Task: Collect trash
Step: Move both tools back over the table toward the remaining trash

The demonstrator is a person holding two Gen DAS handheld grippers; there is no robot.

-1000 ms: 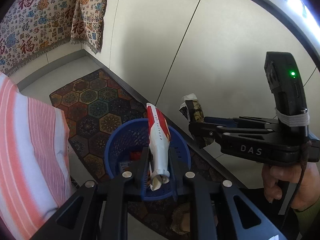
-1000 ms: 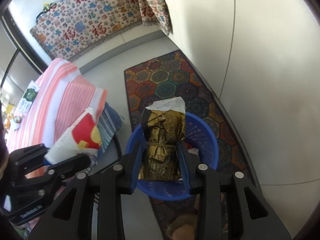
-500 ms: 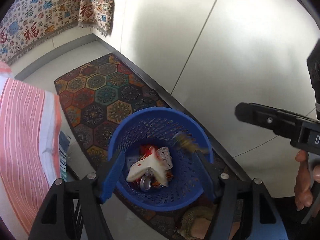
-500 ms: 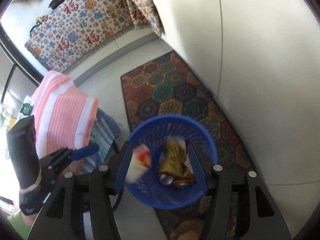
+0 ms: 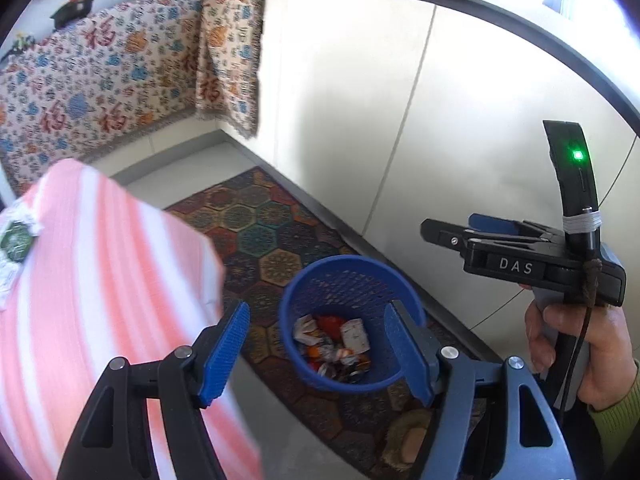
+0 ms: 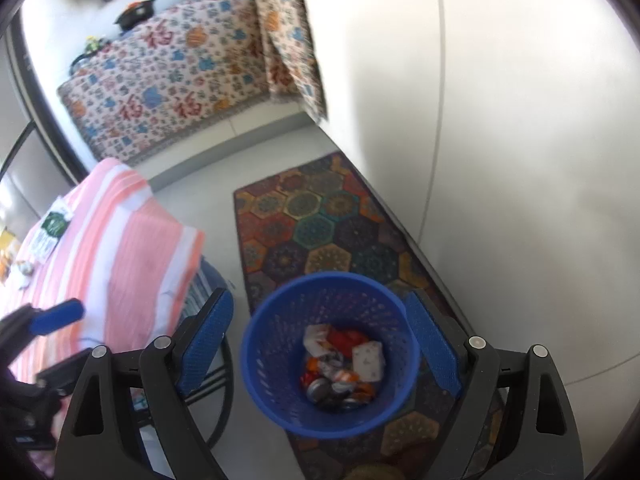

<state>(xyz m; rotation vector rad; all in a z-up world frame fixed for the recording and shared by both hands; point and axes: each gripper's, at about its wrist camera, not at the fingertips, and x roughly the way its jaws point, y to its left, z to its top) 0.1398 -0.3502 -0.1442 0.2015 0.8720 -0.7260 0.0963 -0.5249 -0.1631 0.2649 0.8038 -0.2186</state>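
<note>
A blue mesh trash basket point(image 5: 320, 280) point(image 6: 280, 320) stands on the patterned rug and holds several crumpled wrappers point(image 5: 336, 344) point(image 6: 344, 364) and a can. My left gripper point(image 5: 320, 352) is open and empty above the basket. My right gripper point(image 6: 320, 344) is open and empty above the basket too; it also shows from the side in the left wrist view point(image 5: 452, 232). More trash, a green-and-white packet point(image 5: 14, 240) point(image 6: 50, 230), lies on the striped table.
A table with a pink-and-white striped cloth point(image 5: 100, 280) point(image 6: 112, 240) stands left of the basket. A white cabinet wall point(image 5: 440, 120) runs along the right. A hexagon-patterned rug point(image 6: 312, 216) lies on the floor. A patterned cloth point(image 6: 180, 80) covers the far counter.
Both grippers opened and dropped their wrappers into the basket. Both have since lifted and pulled back, so the table and the far counter come into view.
</note>
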